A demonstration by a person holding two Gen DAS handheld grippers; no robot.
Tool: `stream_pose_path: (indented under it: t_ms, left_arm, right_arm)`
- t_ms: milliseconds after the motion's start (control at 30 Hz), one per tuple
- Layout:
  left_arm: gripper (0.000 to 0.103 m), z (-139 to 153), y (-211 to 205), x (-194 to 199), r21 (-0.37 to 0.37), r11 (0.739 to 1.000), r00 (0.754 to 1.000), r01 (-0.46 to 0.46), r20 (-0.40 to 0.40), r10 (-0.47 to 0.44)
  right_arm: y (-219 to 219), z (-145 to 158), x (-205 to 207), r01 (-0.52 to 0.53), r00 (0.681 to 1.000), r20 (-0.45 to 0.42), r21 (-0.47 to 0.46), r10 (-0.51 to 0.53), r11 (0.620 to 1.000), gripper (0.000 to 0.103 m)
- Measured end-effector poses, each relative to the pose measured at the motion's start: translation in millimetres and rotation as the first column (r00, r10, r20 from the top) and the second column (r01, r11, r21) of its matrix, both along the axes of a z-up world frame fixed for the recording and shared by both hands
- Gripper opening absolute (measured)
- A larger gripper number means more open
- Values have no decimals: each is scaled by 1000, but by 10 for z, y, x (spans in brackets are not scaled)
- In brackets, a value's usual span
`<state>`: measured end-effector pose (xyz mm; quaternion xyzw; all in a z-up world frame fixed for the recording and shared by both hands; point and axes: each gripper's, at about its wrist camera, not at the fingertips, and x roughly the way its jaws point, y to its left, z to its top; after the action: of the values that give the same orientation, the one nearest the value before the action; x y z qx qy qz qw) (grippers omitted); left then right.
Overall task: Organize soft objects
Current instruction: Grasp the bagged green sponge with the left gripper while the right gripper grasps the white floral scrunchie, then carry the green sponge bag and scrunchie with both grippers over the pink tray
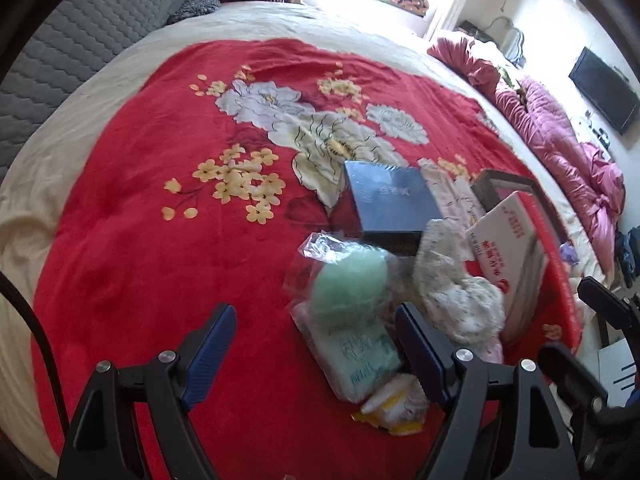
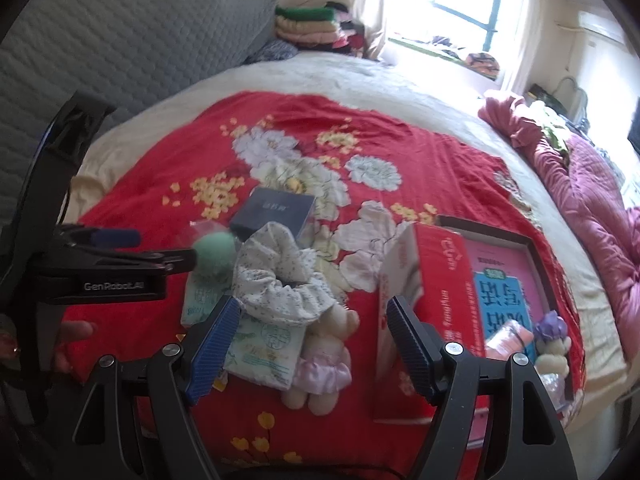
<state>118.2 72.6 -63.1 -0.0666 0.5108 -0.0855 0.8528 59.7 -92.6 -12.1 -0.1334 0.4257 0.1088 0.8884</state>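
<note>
1. Red blanket (image 1: pixel 160 248), printed with white and yellow flowers, spread over the bed; everything listed below lies on it.
2. Left gripper (image 1: pixel 314 350): I hold it low over the blanket with its blue-padded jaws spread wide and nothing between them. In the right wrist view it enters from the left (image 2: pixel 160 254), its tip just beside the puff.
3. Right gripper (image 2: pixel 312 338): jaws also spread wide, gripping nothing, hanging above the bear and the tissue pack.
4. Green puff (image 1: pixel 348 292), a mint mesh ball inside a clear plastic bag, lying in front of the dark box and touching the scrunchie.
5. Scrunchie (image 2: pixel 280 276), white cloth with small floral print, ruffled, lying partly over the tissue packs and against the dark box.
6. Tissue packs: one with green print under the puff (image 1: pixel 360 360); another beside the bear (image 2: pixel 268 348).
7. Bear (image 2: pixel 324 360), cream plush in a pale pink skirt, lying below the scrunchie, its head touching it.
8. Dark box (image 1: pixel 388 200), navy lid with faint lettering, behind the soft items.
9. Red carton (image 2: pixel 432 292), open, flap raised, to the right of the pile; white side panel with red print.
10. Tray (image 2: pixel 532 248), dark-rimmed, behind the carton, holding a pink and blue book; a second small plush with a purple top (image 2: pixel 554 340) and a pink roll (image 2: pixel 510 338) sit at its near end.
11. Pink quilt (image 1: pixel 560 140), bunched along the bed's right edge.
</note>
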Motion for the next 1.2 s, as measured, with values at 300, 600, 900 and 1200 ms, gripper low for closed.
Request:
stream_pose_path:
  t_ms: [300, 600, 900, 1200]
  left_arm:
    - [81, -231, 35, 209, -67, 997, 999, 31, -39, -34]
    - [81, -302, -28, 289, -92, 994, 997, 68, -42, -72]
    - [49, -300, -46, 302, -195, 976, 994, 99, -32, -107]
    - [40, -207, -49, 248, -237, 968, 996, 84, -1, -87]
  right_arm:
    - [269, -419, 294, -69, 995, -75, -98, 62, 993, 77]
    - [332, -650, 459, -90, 990, -117, -102, 78, 991, 58]
    - [164, -584, 493, -44, 989, -140, 54, 51, 998, 14]
    - [-105, -332, 453, 24, 995, -97, 179, -7, 984, 10]
